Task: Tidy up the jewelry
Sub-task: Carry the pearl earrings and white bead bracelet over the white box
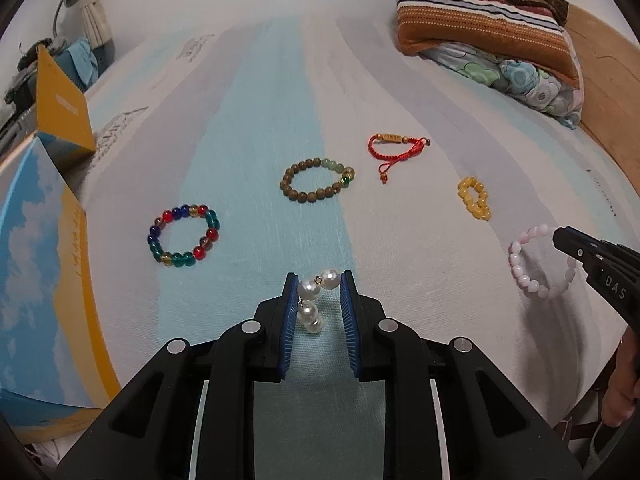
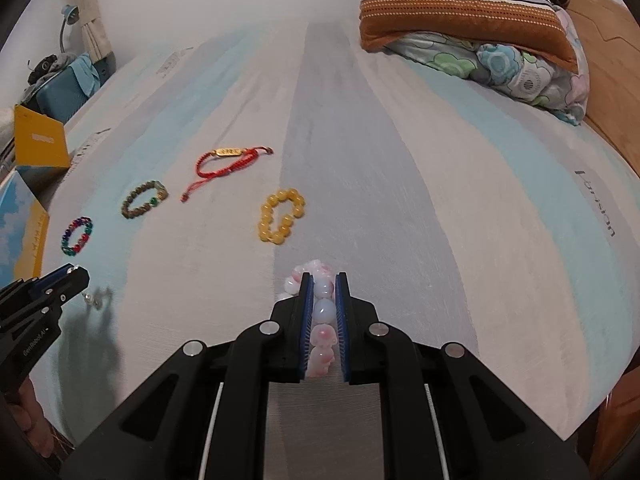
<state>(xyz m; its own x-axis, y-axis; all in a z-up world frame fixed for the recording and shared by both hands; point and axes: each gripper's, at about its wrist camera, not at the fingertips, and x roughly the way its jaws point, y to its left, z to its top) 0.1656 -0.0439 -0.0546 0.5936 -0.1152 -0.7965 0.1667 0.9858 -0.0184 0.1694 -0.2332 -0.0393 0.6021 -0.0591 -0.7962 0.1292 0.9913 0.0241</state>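
Several bracelets lie on a striped bed (image 1: 260,92). My left gripper (image 1: 319,282) is closed on a white pearl bracelet (image 1: 314,300), whose beads bridge the gap between the blue pads. My right gripper (image 2: 322,280) is shut on a pink bead bracelet (image 2: 322,312); it also shows in the left wrist view (image 1: 532,276). On the bed lie a multicoloured glass bead bracelet (image 1: 184,236), a brown wooden bead bracelet (image 1: 316,178), a red cord bracelet (image 1: 394,148) and a yellow bead bracelet (image 1: 474,198).
A blue and yellow box (image 1: 44,280) with its lid open stands at the left edge of the bed. Folded blankets and a pillow (image 1: 492,36) are piled at the far right by the wooden headboard (image 1: 608,92). A bedside lamp (image 1: 66,0) stands far left.
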